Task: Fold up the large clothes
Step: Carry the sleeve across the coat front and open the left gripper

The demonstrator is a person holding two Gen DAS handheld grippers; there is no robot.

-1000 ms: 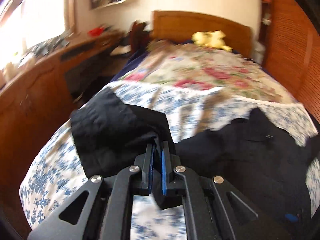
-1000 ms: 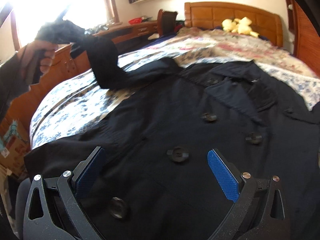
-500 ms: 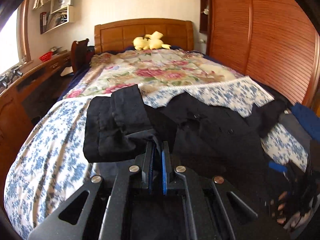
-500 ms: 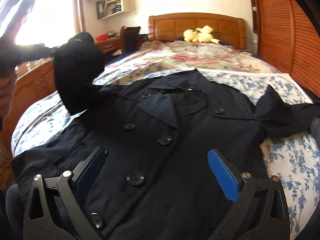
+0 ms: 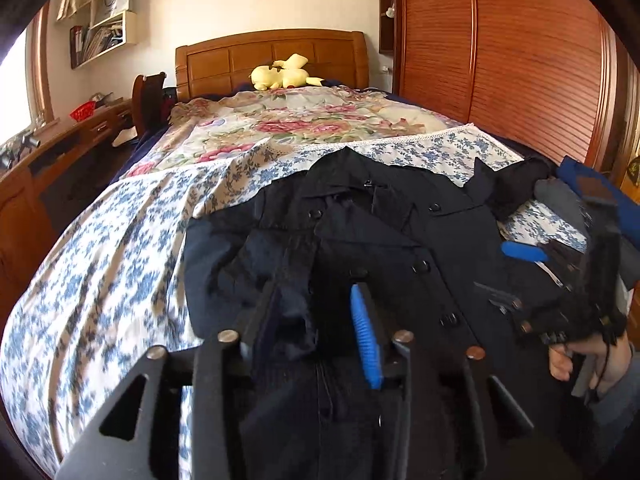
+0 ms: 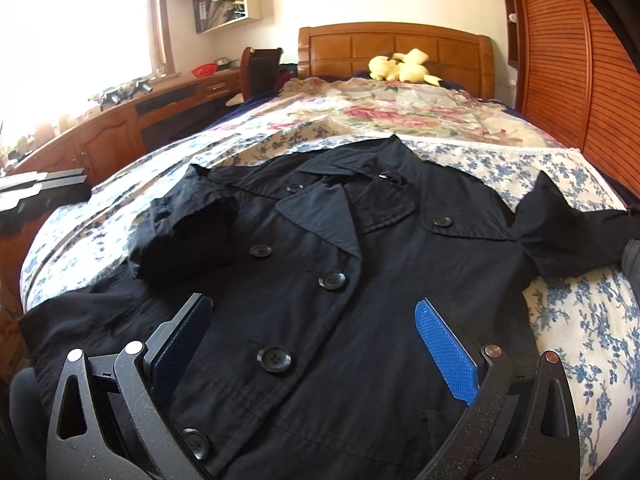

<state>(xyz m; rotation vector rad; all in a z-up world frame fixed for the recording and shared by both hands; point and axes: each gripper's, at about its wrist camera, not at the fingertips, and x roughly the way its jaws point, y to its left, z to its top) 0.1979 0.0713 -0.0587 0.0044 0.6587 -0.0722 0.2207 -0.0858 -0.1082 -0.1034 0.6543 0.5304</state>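
The left wrist view alone showed the person's hand at the right edge, gripping the handle of the right tongs, with grey and blue garments piled beyond it; the right wrist view alone showed the bright window and the whole front of the black coat; the coat lay face up on the near half of the bed, collar toward the headboard, double rows of dark buttons down the front; its left sleeve was folded in across the chest, the right sleeve spread out to the side; the left tongs had just been opening, their pads parted with loose sleeve cloth between them, not pinched; the right tongs stood wide apart above the coat front, holding nothing; the coat's hem was cut off at the near edge of both views; the near cloth in the left view was blurred.
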